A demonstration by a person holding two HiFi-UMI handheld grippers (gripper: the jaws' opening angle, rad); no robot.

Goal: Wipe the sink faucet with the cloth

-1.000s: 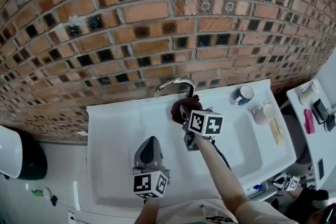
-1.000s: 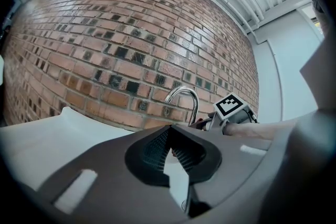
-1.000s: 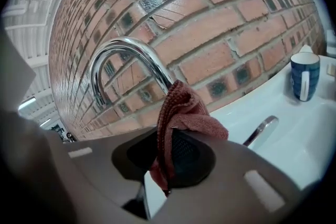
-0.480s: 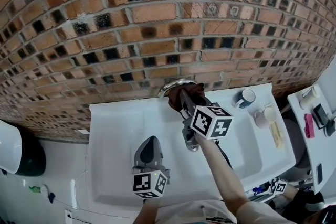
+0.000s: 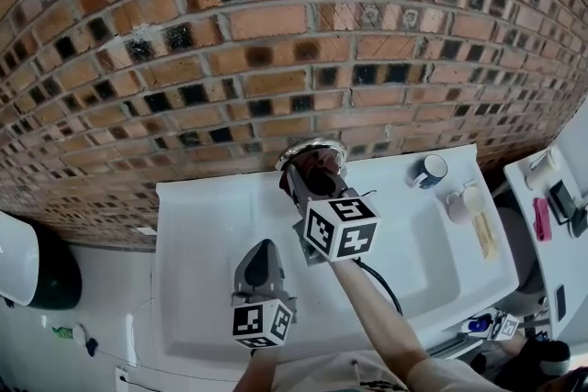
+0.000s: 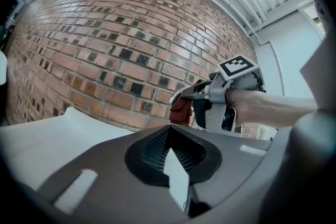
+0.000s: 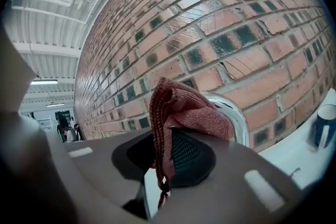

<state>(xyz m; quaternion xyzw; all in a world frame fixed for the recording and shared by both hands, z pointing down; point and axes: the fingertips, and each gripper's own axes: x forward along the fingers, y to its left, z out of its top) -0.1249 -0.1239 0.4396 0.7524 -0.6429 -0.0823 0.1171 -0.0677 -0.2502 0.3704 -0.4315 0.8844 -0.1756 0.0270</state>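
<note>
A chrome arched faucet point(image 5: 310, 145) rises at the back of the white sink point(image 5: 197, 225), against the brick wall. My right gripper point(image 5: 310, 176) is shut on a dark red cloth point(image 5: 322, 170) and presses it against the faucet's arch. In the right gripper view the cloth point(image 7: 181, 115) bulges out between the jaws of the right gripper point(image 7: 168, 139), with the faucet point(image 7: 237, 118) right behind it. My left gripper point(image 5: 262, 250) hovers over the basin nearer to me, shut and holding nothing. The left gripper view shows the left gripper point(image 6: 169, 136) pointing at the cloth point(image 6: 182, 109).
A dark blue mug point(image 5: 426, 167) and two pale cups point(image 5: 462, 197) stand on the sink's right rim. A white shelf point(image 5: 551, 188) with small items lies at far right. The brick wall point(image 5: 276, 41) is close behind the faucet.
My right gripper has carried the cloth up and to the left along the faucet arch, from its spout end toward the top. The left gripper has stayed put.
</note>
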